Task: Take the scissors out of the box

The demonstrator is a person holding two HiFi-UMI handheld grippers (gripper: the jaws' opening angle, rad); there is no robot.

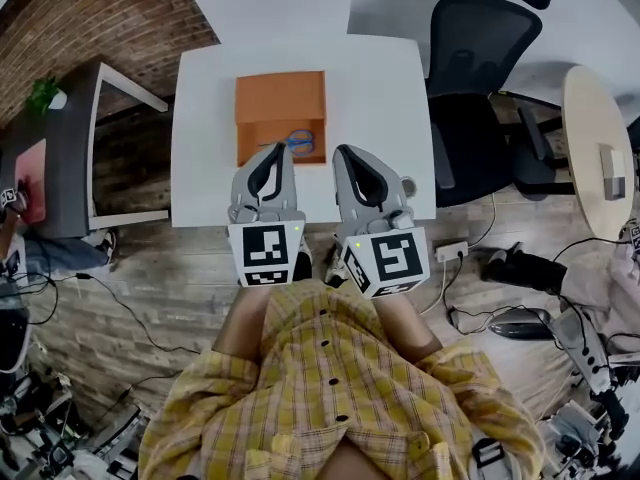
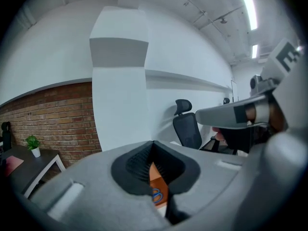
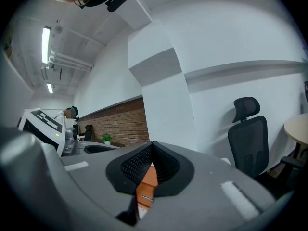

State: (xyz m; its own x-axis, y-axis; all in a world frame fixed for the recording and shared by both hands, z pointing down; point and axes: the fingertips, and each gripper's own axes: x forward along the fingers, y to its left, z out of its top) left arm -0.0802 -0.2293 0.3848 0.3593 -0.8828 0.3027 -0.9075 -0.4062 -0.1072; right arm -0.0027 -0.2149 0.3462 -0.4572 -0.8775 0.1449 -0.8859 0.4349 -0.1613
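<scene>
The scissors with blue loop handles (image 1: 300, 140) lie flat inside the open orange cardboard box (image 1: 280, 96), toward 4 o'clock of its floor, with nothing touching them. The box's flap stands back at 12 o'clock. The box sits near the middle of the white rectangular table (image 1: 385, 88), slightly toward 9 o'clock.

The left gripper (image 1: 272, 153) hangs at the box's 6 o'clock edge. Its tips are just beside the scissors in the head view, though how high above them they are cannot be told. The right gripper (image 1: 347, 153) is at 4 o'clock of the box, over bare tabletop. Each claw is pinched together and empty. In the left gripper view the tips meet, and the blue handles (image 2: 156, 194) and orange card show only through the slit below them. The right gripper view shows the same closed tips over a sliver of the box (image 3: 146, 184).

A black office chair (image 1: 470, 58) stands at 2 o'clock of the table, and a dark side desk (image 1: 70, 148) at 9 o'clock.

This looks like the approach, with the grasp not yet begun. The next move probably calls for one claw, likely the left as the nearer, to spread its jaws, dip into the box, close across the handles or blades, and lift straight up past the box wall. The right could steady the box so it does not slide
</scene>
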